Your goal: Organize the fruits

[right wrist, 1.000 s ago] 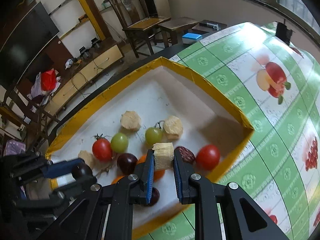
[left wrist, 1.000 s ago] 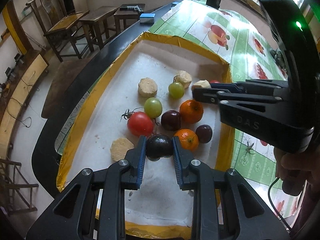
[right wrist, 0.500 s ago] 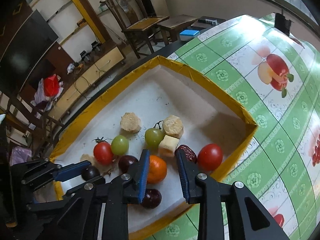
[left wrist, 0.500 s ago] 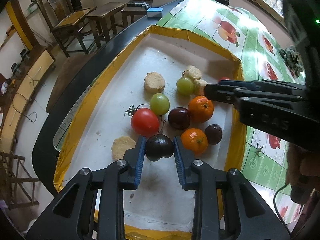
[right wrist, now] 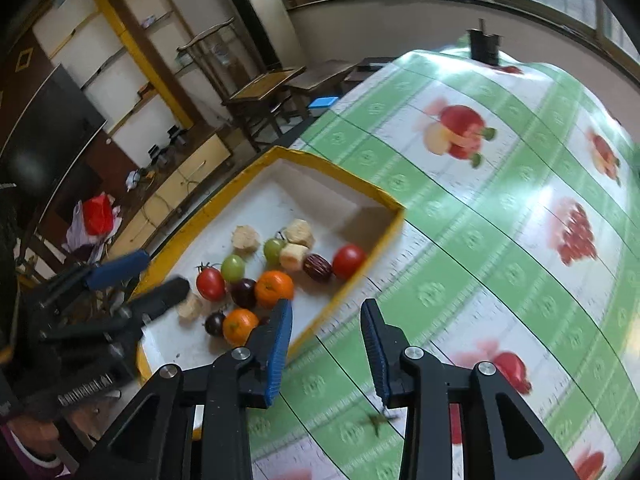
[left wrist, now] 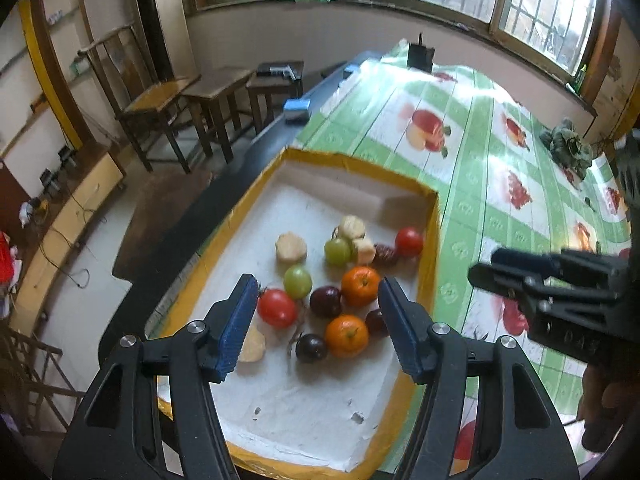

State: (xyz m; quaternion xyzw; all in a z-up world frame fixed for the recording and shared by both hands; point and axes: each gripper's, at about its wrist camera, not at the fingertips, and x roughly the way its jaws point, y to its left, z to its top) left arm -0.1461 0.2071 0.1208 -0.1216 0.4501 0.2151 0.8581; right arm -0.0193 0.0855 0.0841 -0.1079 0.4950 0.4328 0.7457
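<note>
A shallow white tray with a yellow rim [left wrist: 430, 216] [right wrist: 394, 220] holds the fruits in a cluster: two oranges [left wrist: 346, 335] [left wrist: 360, 285], red tomatoes [left wrist: 277, 307] [left wrist: 409, 241], green grapes [left wrist: 297, 281], dark plums [left wrist: 311, 347] [left wrist: 326, 301] and pale banana pieces [left wrist: 291, 246]. My left gripper [left wrist: 318, 322] is open and empty, raised above the cluster. My right gripper [right wrist: 326, 338] is open and empty, over the tablecloth just right of the tray; it also shows in the left wrist view [left wrist: 520, 272].
The tray sits at the left edge of a table with a green fruit-print cloth [right wrist: 500, 240]. A dark box [left wrist: 420, 54] stands at the far end. Wooden chairs and stools [left wrist: 192, 104] stand on the floor to the left.
My left gripper opened, released the dark plum into the tray and rose. My right gripper let go of the banana piece, opened wide and drew back to the right, off the tray.
</note>
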